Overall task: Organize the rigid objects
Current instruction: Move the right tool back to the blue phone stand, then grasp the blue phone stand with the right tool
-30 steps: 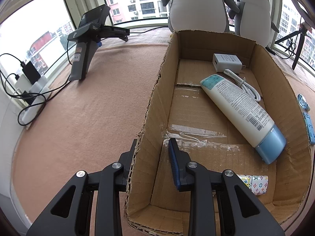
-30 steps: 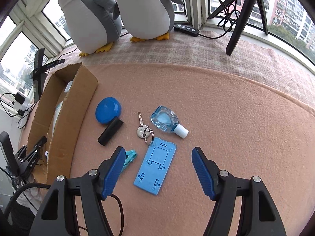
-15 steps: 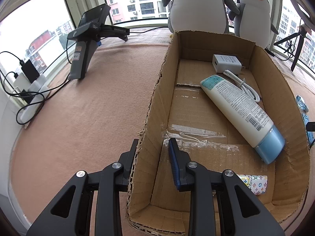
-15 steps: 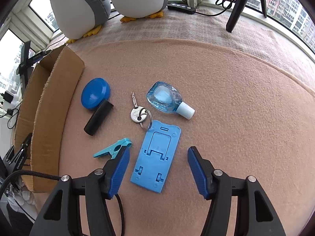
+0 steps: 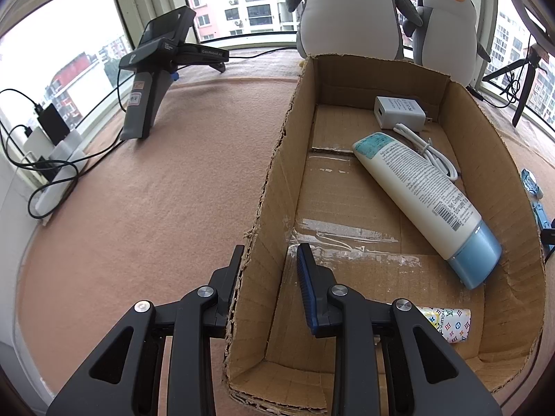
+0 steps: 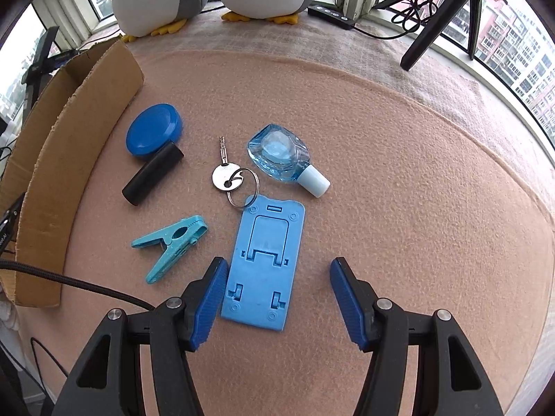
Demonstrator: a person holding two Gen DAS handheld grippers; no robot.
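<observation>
My left gripper (image 5: 269, 270) straddles the left wall of the cardboard box (image 5: 274, 187), one finger outside and one inside; a gap shows between the inner pad and the wall. In the box lie a white tube with a blue cap (image 5: 426, 204), a white charger with cable (image 5: 399, 111) and a small patterned roll (image 5: 447, 322). My right gripper (image 6: 275, 298) is open, low over the near end of a blue phone stand (image 6: 265, 260) that lies flat on the cloth. Beyond it lie a teal clothespin (image 6: 171, 244), a key on a ring (image 6: 229, 176), a blue bottle (image 6: 282, 156), a black cylinder (image 6: 152, 173) and a blue round lid (image 6: 154, 128).
Two plush penguins (image 5: 350, 10) stand behind the box. A spare gripper on a stand (image 5: 156, 69) and power strips with cables (image 5: 45, 173) are at the left. A tripod (image 6: 440, 17) stands at the far right. The box's outer wall (image 6: 69, 131) borders the loose objects.
My right gripper has moved forward and down toward the blue phone stand, which now lies between its fingers' near ends. My left gripper has stayed on the box wall.
</observation>
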